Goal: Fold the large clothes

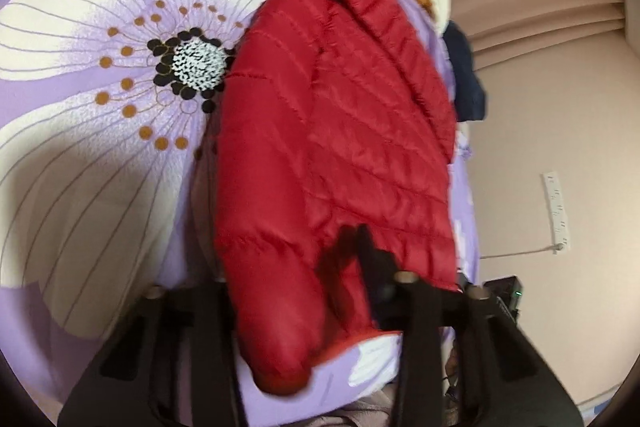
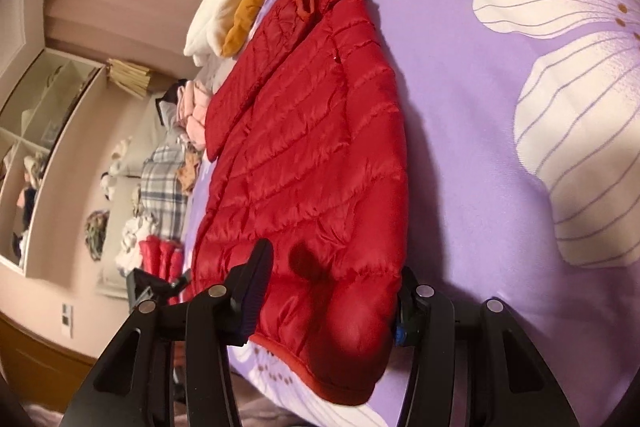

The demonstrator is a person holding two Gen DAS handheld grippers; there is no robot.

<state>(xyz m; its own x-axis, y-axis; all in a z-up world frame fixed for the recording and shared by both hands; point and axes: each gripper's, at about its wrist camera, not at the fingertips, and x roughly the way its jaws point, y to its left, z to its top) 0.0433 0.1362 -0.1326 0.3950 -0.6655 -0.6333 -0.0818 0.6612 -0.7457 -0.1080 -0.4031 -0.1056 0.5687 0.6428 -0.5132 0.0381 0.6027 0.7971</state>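
Left wrist view: the red jacket (image 1: 332, 131) lies lengthwise down the middle of the frame on the purple flowered bedspread (image 1: 80, 155), hood toward the top, hem at the bottom. The left gripper (image 1: 304, 311) sits at the hem in the lower centre. Its jaws stand narrow with the padded hem bunched between them; one finger presses into the fabric on the right, while the other is hidden under the cloth, so the grip looks taken but I cannot tell how firm it is. To do this well, the bite should take both layers of the hem, not just the slippery shell.

Right wrist view: the same jacket runs from the upper centre down to the bottom centre. The right gripper (image 2: 328, 303) straddles the near hem corner, jaws about half open, one pad on each side of the puffy edge; they seem to rest against it, yet a real squeeze is not clear. For a clean fold, both grips want to sit level on the hem, then lift together toward the hood so the quilting does not slide or twist.
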